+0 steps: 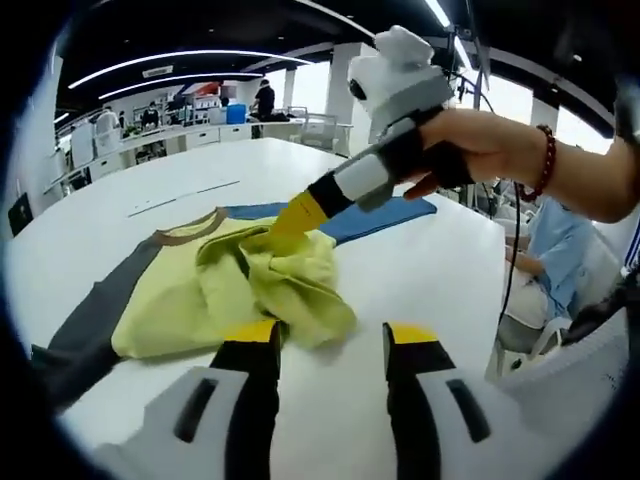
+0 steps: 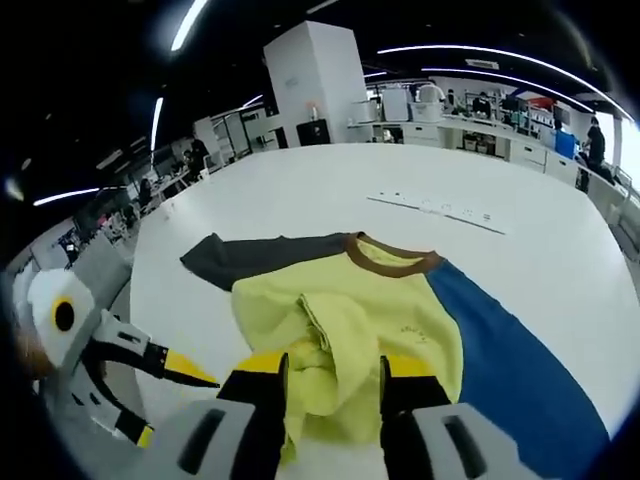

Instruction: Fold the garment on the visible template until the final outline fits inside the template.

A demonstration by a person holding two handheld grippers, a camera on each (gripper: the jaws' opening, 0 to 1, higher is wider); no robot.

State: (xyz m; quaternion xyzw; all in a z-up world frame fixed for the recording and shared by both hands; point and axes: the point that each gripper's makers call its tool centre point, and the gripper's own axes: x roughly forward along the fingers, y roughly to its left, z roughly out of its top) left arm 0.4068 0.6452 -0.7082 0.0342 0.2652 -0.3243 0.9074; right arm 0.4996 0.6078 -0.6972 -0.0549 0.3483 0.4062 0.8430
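**Hem bunched over the T-shirt's body, mid-fold**

On the white table [image 2: 560, 260], the left gripper [image 1: 330, 350] hovers with jaws parted and empty beside the T-shirt's [image 2: 350, 310] near edge, apparently ready to pin or smooth it. The grey sleeve [image 2: 250, 257] and blue sleeve [image 2: 510, 350] lie spread flat. The right gripper [image 2: 333, 378] pinches yellow hem fabric, probably lifting it across to shorten the outline.

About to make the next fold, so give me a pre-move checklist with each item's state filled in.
1. Right gripper closed on shirt hem: ok, fabric sits between its jaws.
2. Left gripper free: ok, open, just short of the cloth.
3. Shirt flat: not ok, yellow body bunched.
4. Both sleeves visible, grey sleeve and blue sleeve: ok.
5. Template outline on table: cannot tell.
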